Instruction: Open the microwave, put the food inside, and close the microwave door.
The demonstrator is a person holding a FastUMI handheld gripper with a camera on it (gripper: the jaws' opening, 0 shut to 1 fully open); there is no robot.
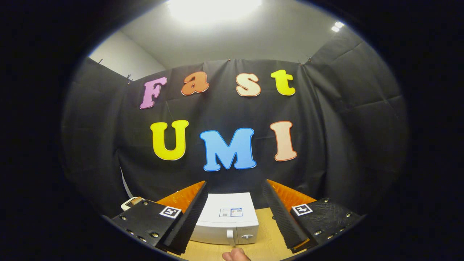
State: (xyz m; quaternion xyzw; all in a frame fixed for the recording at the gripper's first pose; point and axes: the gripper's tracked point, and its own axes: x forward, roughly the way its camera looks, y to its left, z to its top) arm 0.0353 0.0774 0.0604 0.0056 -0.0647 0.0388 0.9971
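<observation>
The gripper (235,214) is held above the wooden table (266,243) with its fingers spread wide and nothing clamped, and the white microwave (226,221) (door closed) is seen between and beyond them, a fingertip (235,255) showing just before it.

i count one white microwave (226,223) on one wooden table (266,244), one white-handled object (131,202) left of the microwave, one fingertip (235,255) before it, two spread gripper (235,214) fingers.
</observation>
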